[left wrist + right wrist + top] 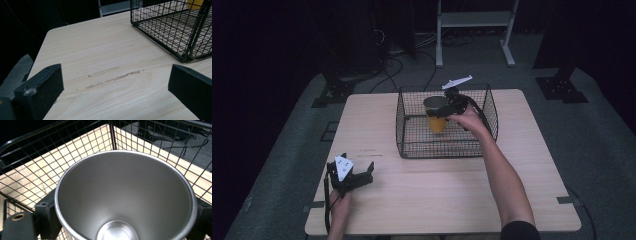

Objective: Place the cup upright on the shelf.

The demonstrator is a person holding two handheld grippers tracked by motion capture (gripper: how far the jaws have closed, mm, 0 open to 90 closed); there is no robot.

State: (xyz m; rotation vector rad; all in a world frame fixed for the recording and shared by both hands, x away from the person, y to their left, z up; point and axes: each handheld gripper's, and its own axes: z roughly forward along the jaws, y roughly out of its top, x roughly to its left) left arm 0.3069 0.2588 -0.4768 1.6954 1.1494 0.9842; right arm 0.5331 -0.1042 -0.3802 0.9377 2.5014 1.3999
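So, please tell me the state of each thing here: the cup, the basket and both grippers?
Cup: upright, empty, held inside the basket.
Wire basket: upright on the table, open on top.
Right gripper: shut on the cup.
Left gripper: open, holds nothing, low over the table.

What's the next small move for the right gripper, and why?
Probably lower it a little until the cup rests on the basket floor, then open. The right gripper clamps the cup inside the basket; whether the cup is already resting on the floor is unclear.

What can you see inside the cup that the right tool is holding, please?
The cup looks empty: bare metal walls and a shiny bottom. The right tool holds it inside the wire basket.
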